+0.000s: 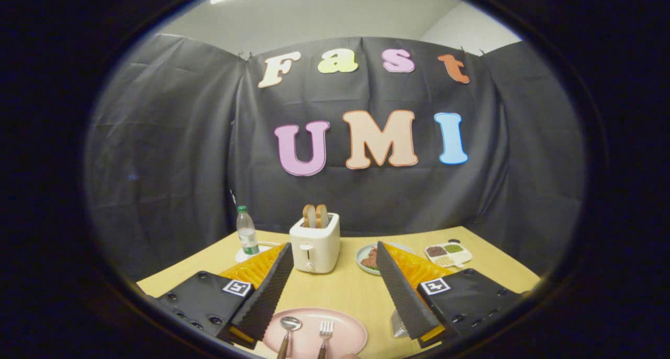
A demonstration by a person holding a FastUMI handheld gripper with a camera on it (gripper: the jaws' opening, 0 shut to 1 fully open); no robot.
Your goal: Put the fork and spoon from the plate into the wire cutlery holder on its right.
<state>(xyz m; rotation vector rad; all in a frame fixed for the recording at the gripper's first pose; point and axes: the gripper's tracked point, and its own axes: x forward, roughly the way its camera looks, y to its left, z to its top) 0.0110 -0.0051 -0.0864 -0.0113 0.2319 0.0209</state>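
Your hand-held gripper hovers with fingers spread wide, grasping nothing. Between them, below, the metal spoon and metal fork lie on the round pink plate; the wire cutlery holder peeks beside your right finger. Both transfers remain.

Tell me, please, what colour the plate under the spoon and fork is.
The plate is pale pink, seen best in the gripper view.
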